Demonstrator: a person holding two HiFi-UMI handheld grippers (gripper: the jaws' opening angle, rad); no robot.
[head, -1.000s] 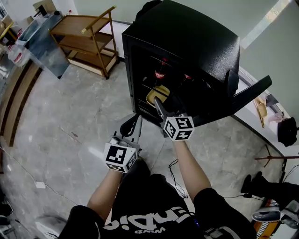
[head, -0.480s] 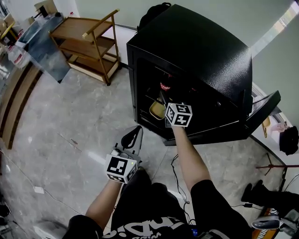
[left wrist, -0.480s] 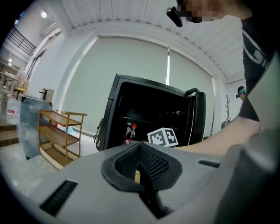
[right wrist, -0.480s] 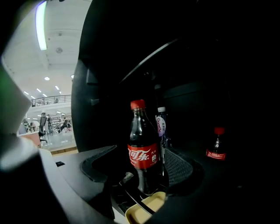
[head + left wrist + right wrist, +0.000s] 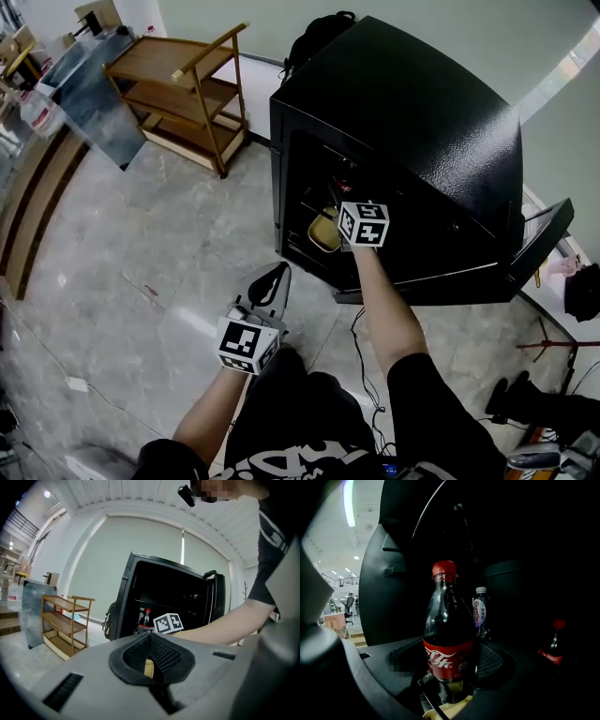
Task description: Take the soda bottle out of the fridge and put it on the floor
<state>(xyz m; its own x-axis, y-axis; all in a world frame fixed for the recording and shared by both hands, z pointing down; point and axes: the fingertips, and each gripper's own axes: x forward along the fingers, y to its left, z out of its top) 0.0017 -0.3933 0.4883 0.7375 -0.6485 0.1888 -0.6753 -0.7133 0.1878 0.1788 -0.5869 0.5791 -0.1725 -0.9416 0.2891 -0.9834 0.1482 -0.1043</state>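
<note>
The soda bottle [image 5: 447,639], dark with a red cap and red label, stands upright on a shelf inside the black fridge [image 5: 412,103]. My right gripper [image 5: 449,667] is reached into the fridge with its jaws open, one pad close on each side of the bottle's lower body. In the head view only its marker cube [image 5: 363,225] shows at the fridge opening. The left gripper [image 5: 272,275] hangs shut and holding nothing over the floor in front of the fridge. From the left gripper view the bottle [image 5: 146,617] shows just behind that cube.
The fridge door [image 5: 544,239] swings open to the right. Inside are a small white-capped bottle [image 5: 480,611], another cola bottle [image 5: 553,644] and a yellow bowl [image 5: 323,230]. A wooden shelf cart [image 5: 187,94] stands to the left; cables [image 5: 361,328] lie on the floor.
The right gripper has gone from the fridge's front edge deeper inside, up to the soda bottle. The left gripper has stayed low and shut.
</note>
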